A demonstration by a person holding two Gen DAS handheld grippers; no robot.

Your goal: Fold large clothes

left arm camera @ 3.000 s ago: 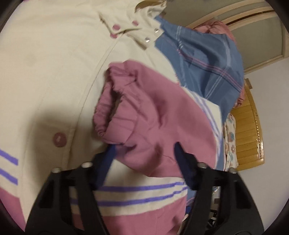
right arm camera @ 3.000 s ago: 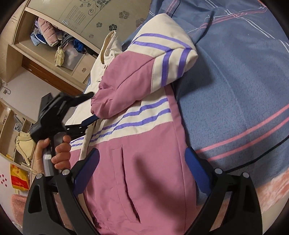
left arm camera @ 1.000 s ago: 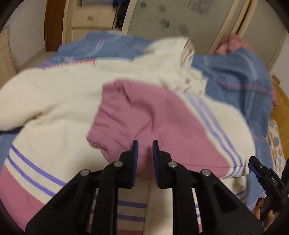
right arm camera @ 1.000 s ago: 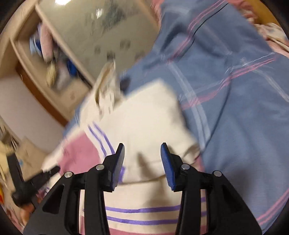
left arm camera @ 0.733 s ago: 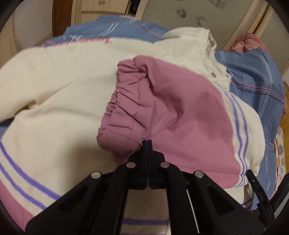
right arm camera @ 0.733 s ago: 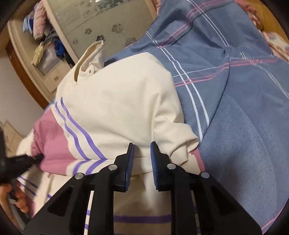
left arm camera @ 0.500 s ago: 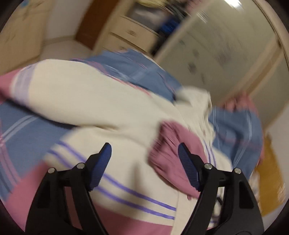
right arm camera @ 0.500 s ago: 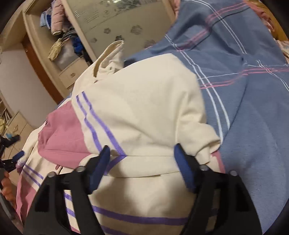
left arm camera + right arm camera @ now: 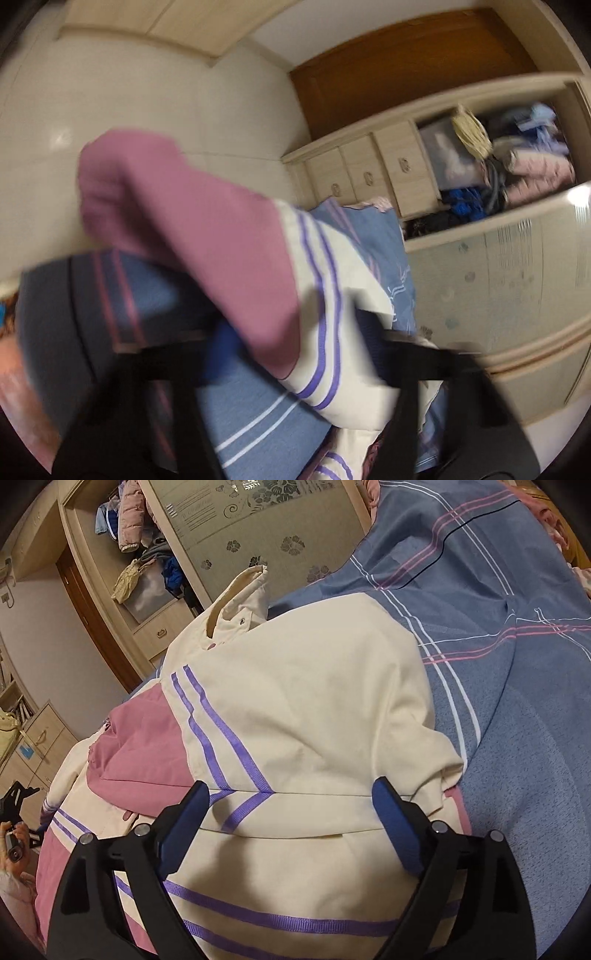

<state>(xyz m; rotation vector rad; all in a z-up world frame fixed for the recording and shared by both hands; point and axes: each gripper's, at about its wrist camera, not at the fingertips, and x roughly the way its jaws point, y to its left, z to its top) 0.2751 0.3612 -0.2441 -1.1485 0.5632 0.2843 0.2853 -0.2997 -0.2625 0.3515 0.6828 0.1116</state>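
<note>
Our right gripper [image 9: 291, 812] hovers, jaws wide apart, over the jacket [image 9: 295, 709] lying on the bedsheet [image 9: 517, 686]. Our left gripper [image 9: 295, 339], blurred, jaws apart, straddles the far sleeve [image 9: 207, 236], wardrobe [image 9: 480, 166] at two o'clock.

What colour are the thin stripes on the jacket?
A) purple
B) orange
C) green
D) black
A: the right wrist view shows thin purple stripes running across the cream part of the jacket, next to its pink part.
</note>
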